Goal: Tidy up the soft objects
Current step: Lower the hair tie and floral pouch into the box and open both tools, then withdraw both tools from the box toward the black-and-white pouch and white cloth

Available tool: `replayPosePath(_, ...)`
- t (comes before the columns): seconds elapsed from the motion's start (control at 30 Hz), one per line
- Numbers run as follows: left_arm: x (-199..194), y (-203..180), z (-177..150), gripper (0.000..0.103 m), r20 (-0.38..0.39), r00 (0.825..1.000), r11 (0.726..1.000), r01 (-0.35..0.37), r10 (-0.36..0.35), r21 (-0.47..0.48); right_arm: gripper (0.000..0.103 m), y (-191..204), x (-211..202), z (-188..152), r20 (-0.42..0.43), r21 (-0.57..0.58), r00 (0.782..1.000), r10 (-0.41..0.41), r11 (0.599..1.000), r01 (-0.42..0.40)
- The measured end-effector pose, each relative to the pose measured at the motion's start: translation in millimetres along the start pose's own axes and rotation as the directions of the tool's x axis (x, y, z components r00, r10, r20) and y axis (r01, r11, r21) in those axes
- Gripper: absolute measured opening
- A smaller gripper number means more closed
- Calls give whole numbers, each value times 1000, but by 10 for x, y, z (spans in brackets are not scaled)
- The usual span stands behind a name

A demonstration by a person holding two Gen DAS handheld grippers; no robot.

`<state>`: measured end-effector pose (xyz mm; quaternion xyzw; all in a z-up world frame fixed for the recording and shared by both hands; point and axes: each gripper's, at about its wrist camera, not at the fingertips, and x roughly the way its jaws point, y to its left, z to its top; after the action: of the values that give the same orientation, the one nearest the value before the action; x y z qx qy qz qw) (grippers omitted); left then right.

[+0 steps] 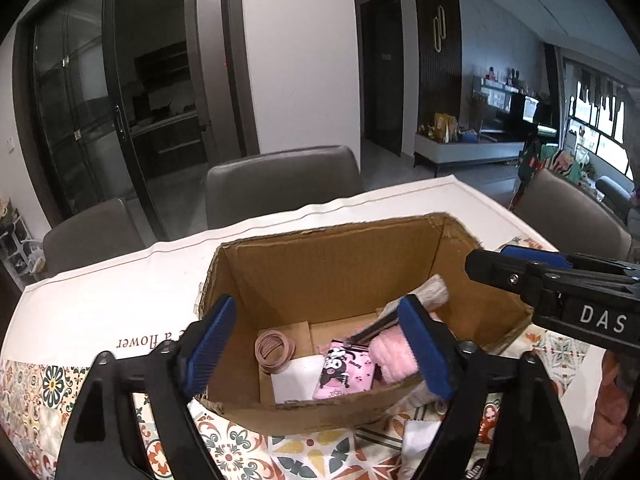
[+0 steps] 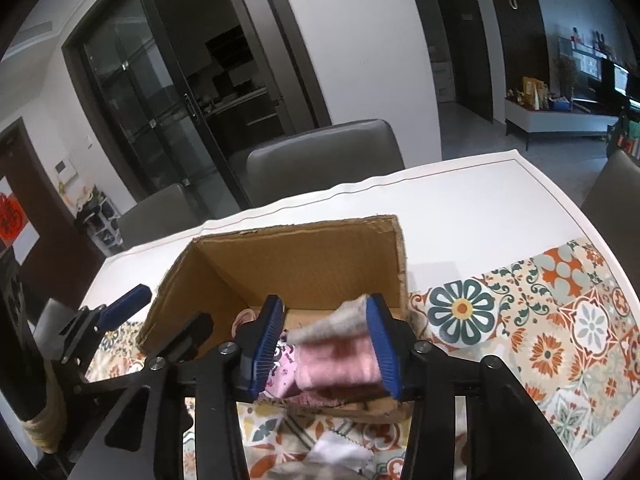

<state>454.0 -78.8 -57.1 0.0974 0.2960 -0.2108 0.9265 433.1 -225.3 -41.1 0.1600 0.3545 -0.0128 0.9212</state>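
An open cardboard box (image 1: 320,264) stands on the table and also shows in the right wrist view (image 2: 304,256). In it lie pink hair rings (image 1: 274,350), a pink cartoon pouch (image 1: 345,368), a pink fluffy cloth (image 1: 392,354) and a grey-beige cloth (image 1: 430,294). My left gripper (image 1: 316,344) is open at the box's near wall, empty. My right gripper (image 2: 326,344) hangs over the box's near edge, its jaws on either side of the pink fluffy cloth (image 2: 340,364) and grey cloth (image 2: 332,324). The right gripper's body (image 1: 560,292) shows in the left wrist view.
A tablecloth with a floral tile pattern (image 2: 540,320) covers the table. A white cloth (image 2: 340,452) lies in front of the box. Grey chairs (image 1: 280,184) stand at the far side and right (image 1: 580,220). A peach cloth (image 1: 610,412) is at the right edge.
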Motion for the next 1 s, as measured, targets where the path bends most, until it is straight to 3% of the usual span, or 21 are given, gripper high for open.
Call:
replayPosePath(0.63,-756,-85,-275,90,58,998,999,21,-19,-46,49,27,-543,-278,20,10,1000,-8,1000,8)
replayPosePath(1.0,-991,-193,-531,90,36,998,997,60,-58,-48,49,20,-803,-544,28,-4,999,-46,999,47)
